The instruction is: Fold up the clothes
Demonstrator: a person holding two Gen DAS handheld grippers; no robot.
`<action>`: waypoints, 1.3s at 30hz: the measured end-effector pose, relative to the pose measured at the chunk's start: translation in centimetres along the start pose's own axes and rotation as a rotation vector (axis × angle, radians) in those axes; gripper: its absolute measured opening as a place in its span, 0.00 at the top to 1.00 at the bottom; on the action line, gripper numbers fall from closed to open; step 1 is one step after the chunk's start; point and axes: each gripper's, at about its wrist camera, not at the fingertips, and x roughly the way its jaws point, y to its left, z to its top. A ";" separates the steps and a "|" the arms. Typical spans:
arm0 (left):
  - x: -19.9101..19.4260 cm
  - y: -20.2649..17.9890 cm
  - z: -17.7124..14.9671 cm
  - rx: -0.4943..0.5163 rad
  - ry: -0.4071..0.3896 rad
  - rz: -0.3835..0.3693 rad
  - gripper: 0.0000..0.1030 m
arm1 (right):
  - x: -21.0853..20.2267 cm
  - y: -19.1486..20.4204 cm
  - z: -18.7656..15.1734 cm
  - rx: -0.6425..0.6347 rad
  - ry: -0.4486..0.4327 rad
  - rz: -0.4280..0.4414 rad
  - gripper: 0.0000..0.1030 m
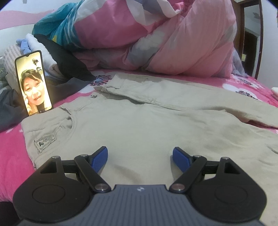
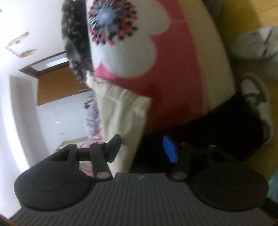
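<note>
Beige trousers (image 1: 147,121) lie spread on the pink flowered bedsheet (image 1: 12,147), waistband to the left with a stitched label (image 1: 45,140). One leg is folded across the far side. My left gripper (image 1: 139,149) hovers low over the seat of the trousers, open, blue pads (image 1: 99,160) wide apart and holding nothing. The right wrist view is tilted and blurred. There a trouser leg end (image 2: 121,111) hangs over the bed's edge (image 2: 173,87), and my right gripper (image 2: 141,139) stands open around its lower part, the left finger (image 2: 114,147) close against the cloth.
A phone (image 1: 33,83) with a lit screen leans on a clothes pile (image 1: 57,57) at the far left. A bunched pink duvet (image 1: 156,38) fills the back of the bed. White shoes (image 2: 257,97) and a dark item (image 2: 225,132) sit on the wooden floor (image 2: 243,13).
</note>
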 end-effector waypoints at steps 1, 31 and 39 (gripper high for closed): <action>-0.1 0.1 0.0 -0.005 -0.001 -0.005 0.19 | 0.0 0.6 -0.4 -0.010 -0.008 0.029 0.42; -4.3 10.8 -0.7 -0.381 0.010 0.024 0.19 | 14.4 0.0 -24.7 -0.169 0.902 -0.261 0.42; -2.7 13.1 -0.4 -0.498 -0.008 0.029 0.20 | 12.4 0.4 -21.4 -0.135 0.647 -0.213 0.43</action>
